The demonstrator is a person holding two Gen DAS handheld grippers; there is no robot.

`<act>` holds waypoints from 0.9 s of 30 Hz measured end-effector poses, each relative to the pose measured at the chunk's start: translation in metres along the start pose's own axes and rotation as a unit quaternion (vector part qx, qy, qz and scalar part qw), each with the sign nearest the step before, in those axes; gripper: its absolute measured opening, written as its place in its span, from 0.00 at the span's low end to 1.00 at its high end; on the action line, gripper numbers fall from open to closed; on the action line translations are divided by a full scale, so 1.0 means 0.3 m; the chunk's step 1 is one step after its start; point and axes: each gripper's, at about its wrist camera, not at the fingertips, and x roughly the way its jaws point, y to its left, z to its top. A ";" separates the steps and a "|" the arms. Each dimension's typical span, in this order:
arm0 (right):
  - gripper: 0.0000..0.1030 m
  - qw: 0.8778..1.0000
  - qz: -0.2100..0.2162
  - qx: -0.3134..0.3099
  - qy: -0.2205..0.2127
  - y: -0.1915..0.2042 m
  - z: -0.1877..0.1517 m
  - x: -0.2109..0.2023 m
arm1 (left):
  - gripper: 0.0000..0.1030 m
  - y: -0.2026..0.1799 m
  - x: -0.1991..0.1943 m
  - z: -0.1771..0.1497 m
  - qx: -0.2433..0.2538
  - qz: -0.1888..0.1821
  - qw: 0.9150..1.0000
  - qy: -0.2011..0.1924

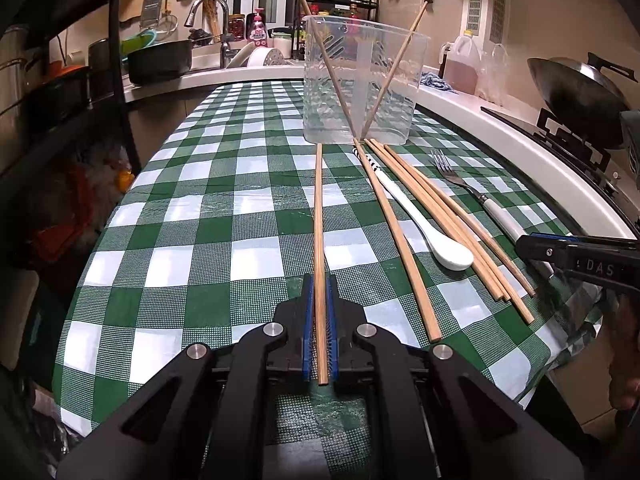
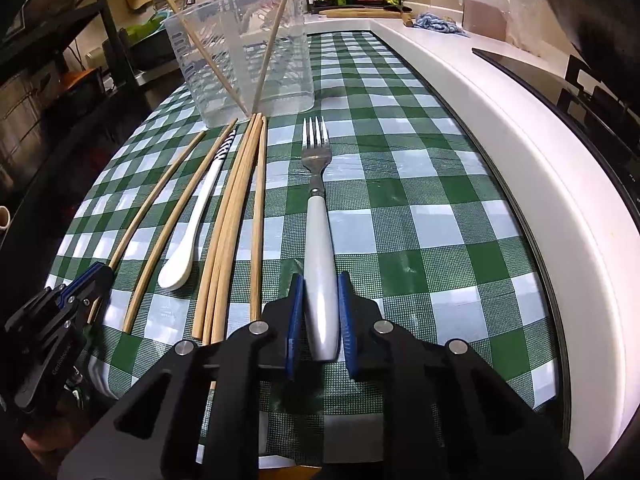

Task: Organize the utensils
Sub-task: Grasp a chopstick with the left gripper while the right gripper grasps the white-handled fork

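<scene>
Left gripper (image 1: 319,292) pinching one chopstick (image 1: 318,216); right gripper (image 2: 319,300) clamped on fork (image 2: 318,216) handle. Lift level, tip upright, drop into clear holder (image 1: 362,80) beside the crossed pair.

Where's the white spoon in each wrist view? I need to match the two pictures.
Left wrist: the spoon lies right of centre, bowl nearest the camera, among the chopsticks.
Right wrist: the spoon lies left of centre, bowl nearest, left of the fork.
Shared landmark: the clear container at the far end, two chopsticks crossed inside.
</scene>
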 end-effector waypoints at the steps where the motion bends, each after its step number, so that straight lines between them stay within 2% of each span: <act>1: 0.17 1.000 0.000 0.003 0.001 -0.002 -0.002 -0.003 | 0.06 0.001 -0.001 -0.001 0.001 -0.001 1.000 -0.001; 20: 0.21 1.000 -0.005 -0.013 0.004 0.011 -0.005 -0.001 | 0.06 -0.009 -0.008 -0.011 0.010 0.005 1.000 -0.009; 27: 0.26 1.000 -0.012 -0.022 0.002 0.023 -0.010 -0.003 | 0.06 -0.008 -0.013 -0.015 0.012 0.007 1.000 -0.013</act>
